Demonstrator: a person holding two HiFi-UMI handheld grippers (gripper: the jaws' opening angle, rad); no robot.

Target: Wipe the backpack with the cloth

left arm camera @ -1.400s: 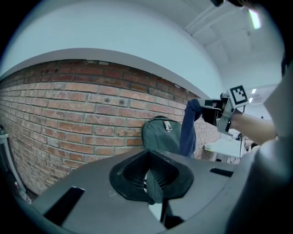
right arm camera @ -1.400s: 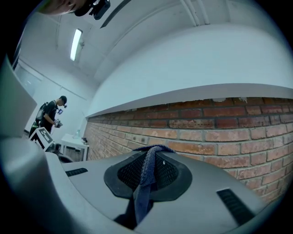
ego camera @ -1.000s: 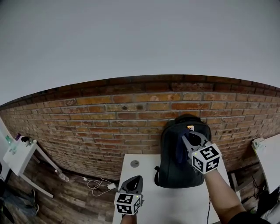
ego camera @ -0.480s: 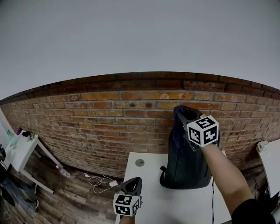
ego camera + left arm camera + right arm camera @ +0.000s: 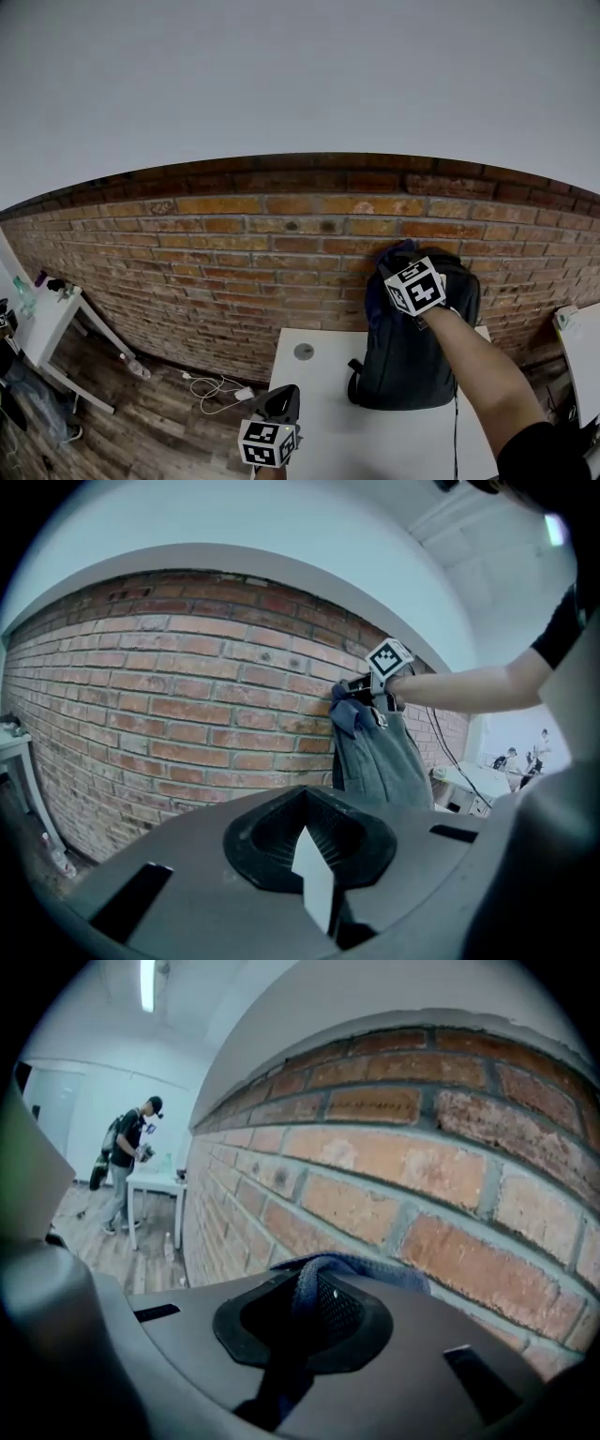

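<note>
Clenched on the cloth [image 5: 307, 1287], the right gripper [image 5: 396, 270] sits at the top of the upright backpack [image 5: 412, 366] on the bench [image 5: 314, 398], the bag's face running down below it; the left gripper [image 5: 282, 403], closed and empty, hovers well apart.

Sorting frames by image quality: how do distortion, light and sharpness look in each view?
Head view: fisheye bends the brick wall into an arch; even light, the backpack dark but sharp. Left gripper view: black round edges, bluish cast, foreground soft. Right gripper view: ceiling light blown out, cloth between the jaws in shadow.
</note>
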